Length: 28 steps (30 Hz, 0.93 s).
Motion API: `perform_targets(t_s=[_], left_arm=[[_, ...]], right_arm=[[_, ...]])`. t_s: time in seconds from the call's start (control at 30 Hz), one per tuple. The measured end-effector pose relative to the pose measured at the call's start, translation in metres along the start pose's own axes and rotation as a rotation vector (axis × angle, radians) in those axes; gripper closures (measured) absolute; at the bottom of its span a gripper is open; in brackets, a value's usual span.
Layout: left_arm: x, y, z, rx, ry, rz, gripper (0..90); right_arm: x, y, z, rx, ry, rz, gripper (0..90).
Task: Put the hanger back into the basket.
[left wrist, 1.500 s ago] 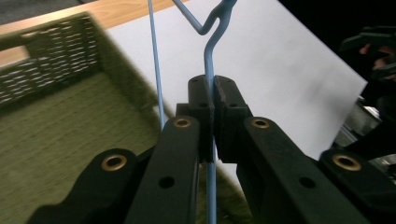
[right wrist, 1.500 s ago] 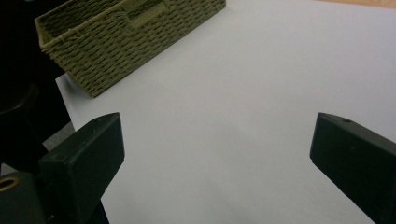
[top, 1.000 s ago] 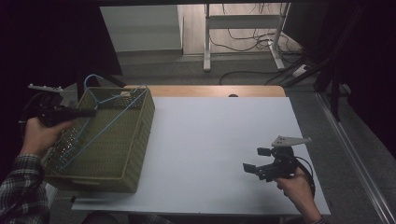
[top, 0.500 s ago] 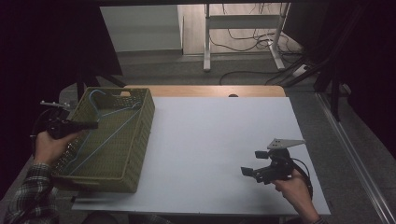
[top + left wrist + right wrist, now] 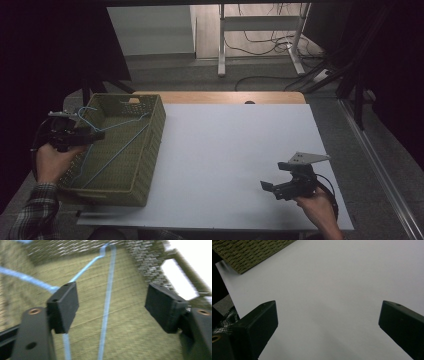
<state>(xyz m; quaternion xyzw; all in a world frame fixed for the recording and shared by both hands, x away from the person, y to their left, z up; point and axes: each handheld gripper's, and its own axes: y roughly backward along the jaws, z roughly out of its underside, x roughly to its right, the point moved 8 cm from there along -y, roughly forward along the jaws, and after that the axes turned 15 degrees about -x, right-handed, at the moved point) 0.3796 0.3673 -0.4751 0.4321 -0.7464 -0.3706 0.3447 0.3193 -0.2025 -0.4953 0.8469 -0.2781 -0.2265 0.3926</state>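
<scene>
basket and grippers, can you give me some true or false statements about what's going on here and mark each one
1. The woven basket sits at the left side of the white table. True.
2. Blue hangers lie inside the basket. True.
3. The left gripper is clamped shut on a hanger. False: its jaws have just been opening and stand apart, a hanger between them, pads not pressing on it.
4. The right gripper holds a hanger. False: its jaws are open with nothing between them, over bare table.
5. The basket is tipped on its side. False: it rests flat on its base, opening upward.
</scene>
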Motion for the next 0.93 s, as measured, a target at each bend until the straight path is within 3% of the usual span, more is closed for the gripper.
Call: perform_targets(t_s=[0.07,0.13,0.23,0.47,0.63,0.73,0.93], left_arm=[[0.021,0.007,0.000,0.035,-0.024,0.073,19.8],[0.044,0.013,0.002,0.073,-0.056,0.112,15.1],[0.080,0.016,0.012,0.103,-0.125,0.153,8.4],[0.138,0.006,0.034,0.150,-0.236,0.195,5.4],[0.160,-0.011,0.048,0.123,-0.291,0.194,4.2],[0.164,-0.021,0.054,0.101,-0.302,0.176,3.3],[0.163,-0.031,0.058,0.071,-0.283,0.151,2.3]], right_arm=[[-0.001,0.004,0.002,0.005,0.007,0.020,2.2],[-0.002,0.007,0.005,0.008,0.010,0.034,2.2],[-0.002,0.010,0.010,0.009,0.011,0.047,2.2],[-0.005,0.012,0.019,0.005,0.022,0.065,2.2],[-0.010,0.005,0.025,-0.032,0.048,0.080,1.3],[-0.013,0.000,0.027,-0.060,0.077,0.104,0.2],[-0.012,-0.002,0.028,-0.067,0.090,0.113,0.2]])
